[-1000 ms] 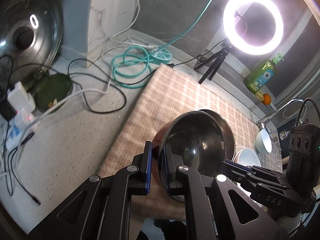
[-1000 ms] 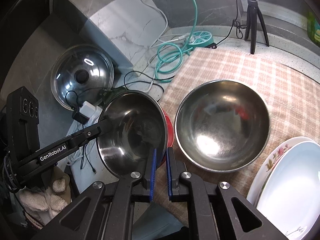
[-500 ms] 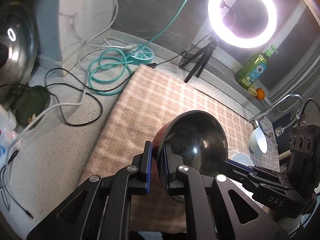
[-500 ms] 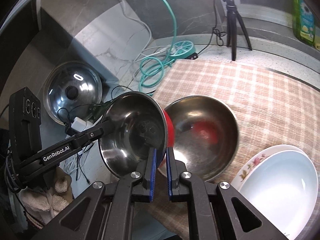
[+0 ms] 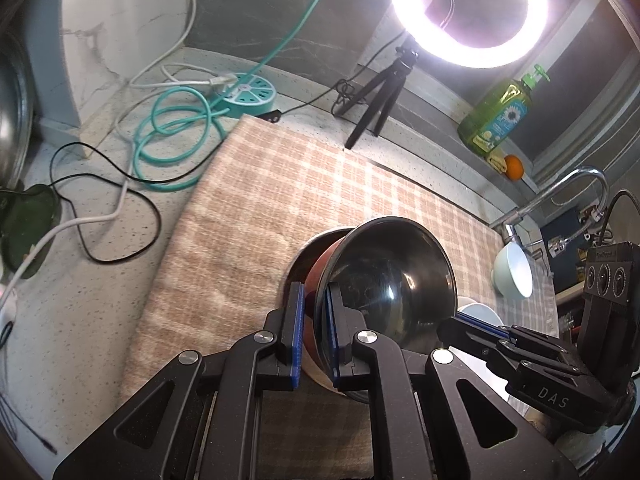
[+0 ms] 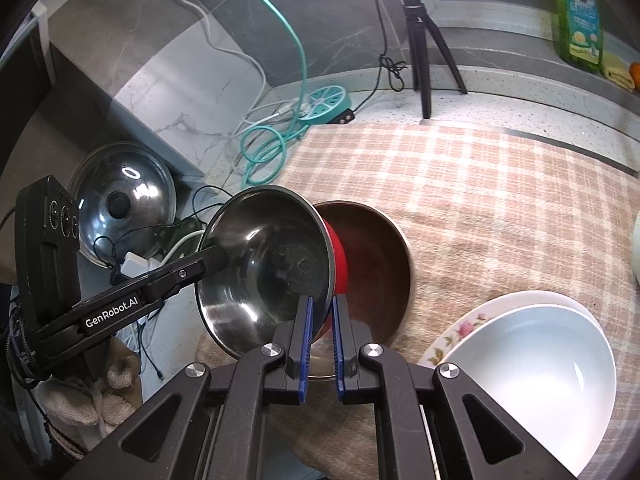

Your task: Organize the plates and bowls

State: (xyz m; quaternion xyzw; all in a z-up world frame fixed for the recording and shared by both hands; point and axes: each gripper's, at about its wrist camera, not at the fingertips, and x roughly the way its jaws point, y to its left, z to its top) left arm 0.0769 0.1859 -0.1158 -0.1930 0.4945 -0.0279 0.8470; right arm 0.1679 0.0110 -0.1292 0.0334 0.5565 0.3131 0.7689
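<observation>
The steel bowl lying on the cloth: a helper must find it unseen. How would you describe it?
Start from the checked cloth on the counter. Near its left edge lies the steel bowl, mouth up, beside the white bowl stacked on a floral plate. Unlike the red-sided bowl that both tongs hold tilted over it, it lies on the cloth, its inside tinted red by reflection.

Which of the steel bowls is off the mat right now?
The red-sided steel bowl, tilted and clamped at its rim by both the left gripper and right gripper. The other steel bowl sits on the checked mat.
</observation>
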